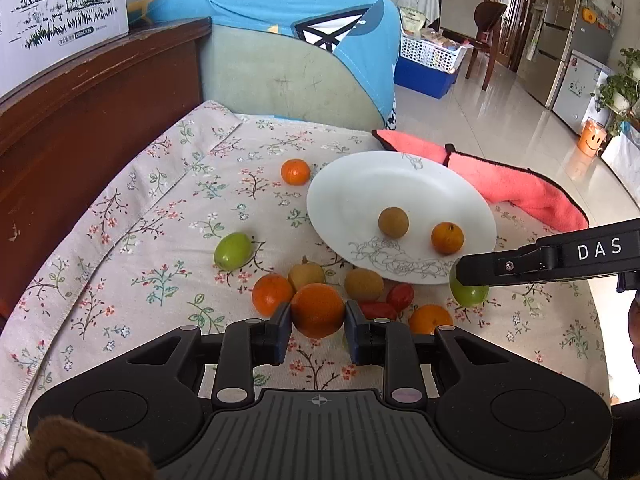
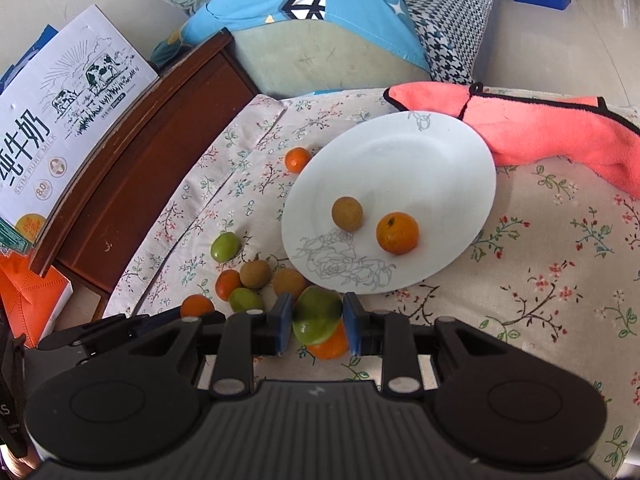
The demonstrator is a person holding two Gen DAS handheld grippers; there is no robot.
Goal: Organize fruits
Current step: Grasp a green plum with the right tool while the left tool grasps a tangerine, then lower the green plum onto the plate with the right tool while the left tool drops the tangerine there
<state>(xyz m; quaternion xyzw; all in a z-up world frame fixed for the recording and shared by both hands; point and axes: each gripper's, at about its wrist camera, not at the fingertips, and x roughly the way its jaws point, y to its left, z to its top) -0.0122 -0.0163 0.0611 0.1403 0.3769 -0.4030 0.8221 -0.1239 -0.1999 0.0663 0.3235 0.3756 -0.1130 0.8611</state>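
1. Left gripper (image 1: 318, 312) clamped on an orange (image 1: 317, 309), both blue pads pressed against its sides, just above the flowered cloth (image 1: 132, 216).
2. Right gripper (image 2: 314, 316) clamped on a green fruit (image 2: 318, 314), pads tight on either side; an orange half-hidden directly beneath it on the cloth.
3. Seen from the left wrist: right gripper's black finger reaching in from the right edge, the same green fruit showing below its tip, just off the near rim of the plate.
4. White plate (image 1: 360, 184) with a line-drawn flower near its front rim, resting on the cloth, far edge beside a pink towel (image 1: 520, 188).
5. On the plate: one brown round fruit (image 1: 393, 222) and one small orange (image 1: 447, 237), close together but apart.
6. Still on the cloth, clustered in front of the plate: another orange (image 1: 272, 294), two brown fruits (image 1: 306, 274), two small red fruits (image 1: 400, 296) and one more orange (image 1: 430, 318).
7. Off to the left, alone: a green fruit (image 1: 233, 251); farther back, beside the plate's left rim, a small orange (image 1: 295, 171).
8. Behind the cloth: a wooden cabinet (image 1: 100, 112) carrying a milk carton box (image 1: 60, 4), and a sofa with a blue cover (image 1: 280, 12).
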